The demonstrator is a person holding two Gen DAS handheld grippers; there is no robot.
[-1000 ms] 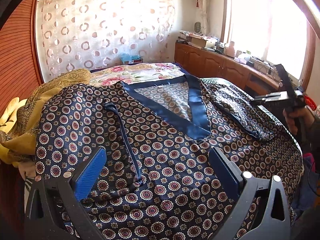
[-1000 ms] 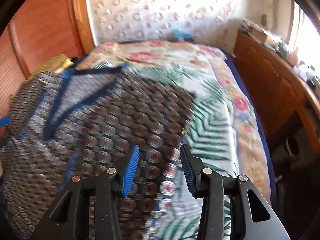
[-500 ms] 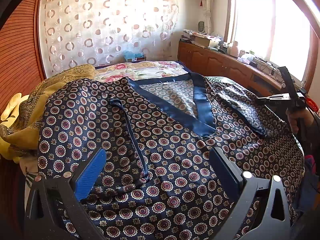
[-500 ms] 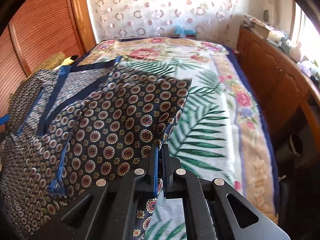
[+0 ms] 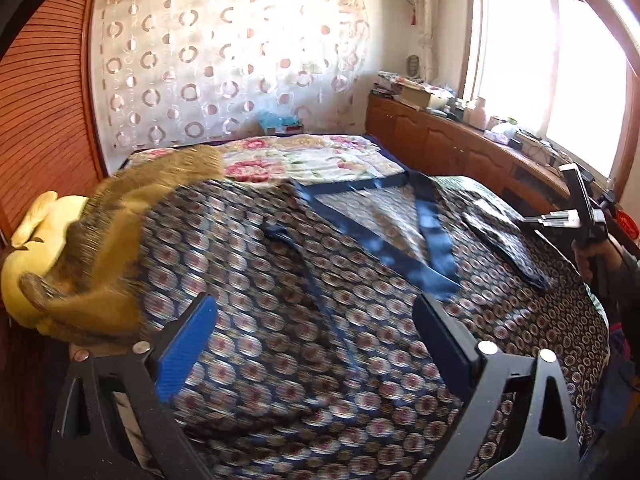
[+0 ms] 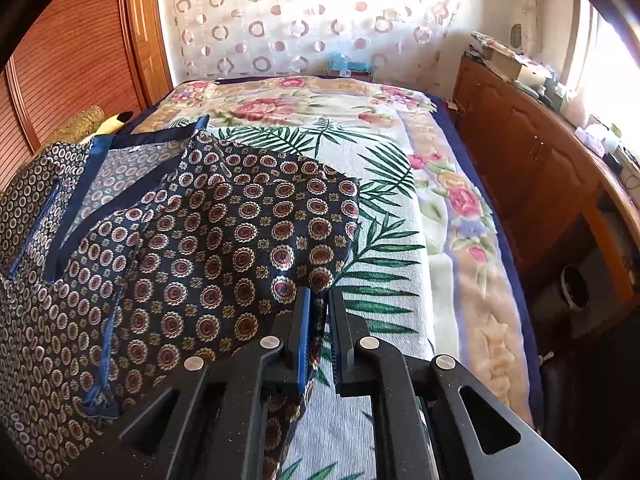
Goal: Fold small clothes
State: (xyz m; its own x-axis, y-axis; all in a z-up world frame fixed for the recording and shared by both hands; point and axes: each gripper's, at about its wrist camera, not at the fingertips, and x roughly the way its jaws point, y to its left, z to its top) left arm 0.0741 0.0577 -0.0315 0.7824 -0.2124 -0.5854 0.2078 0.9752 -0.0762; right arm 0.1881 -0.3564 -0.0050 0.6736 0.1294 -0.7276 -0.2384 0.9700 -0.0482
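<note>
Lying spread over the bed [image 6: 400, 184], the patterned robe [image 5: 320, 320] covered most of the near half of the floral bedspread, its blue collar band [image 5: 432, 240] open toward the headboard, so both side edges were within reach for folding. At the far left a mustard cloth [image 5: 120, 240] and a yellow plush toy [image 5: 28, 248] sat bunched at the bed's edge, beside the robe. The left tool [image 5: 316, 344] hovered over the robe's left part with its jaws wide and just starting to close, nothing between them; it seemed headed for that side's edge, though blur made the target hard to judge. To the right, the right tool [image 6: 320, 320] stood nearly closed, its jaws easing apart a little, with the robe's right edge pinched between its pads, presumably to carry that side inward. Along the window the wooden bench [image 6: 540, 140] carried boxes and small clutter; their contents were too small to tell.
</note>
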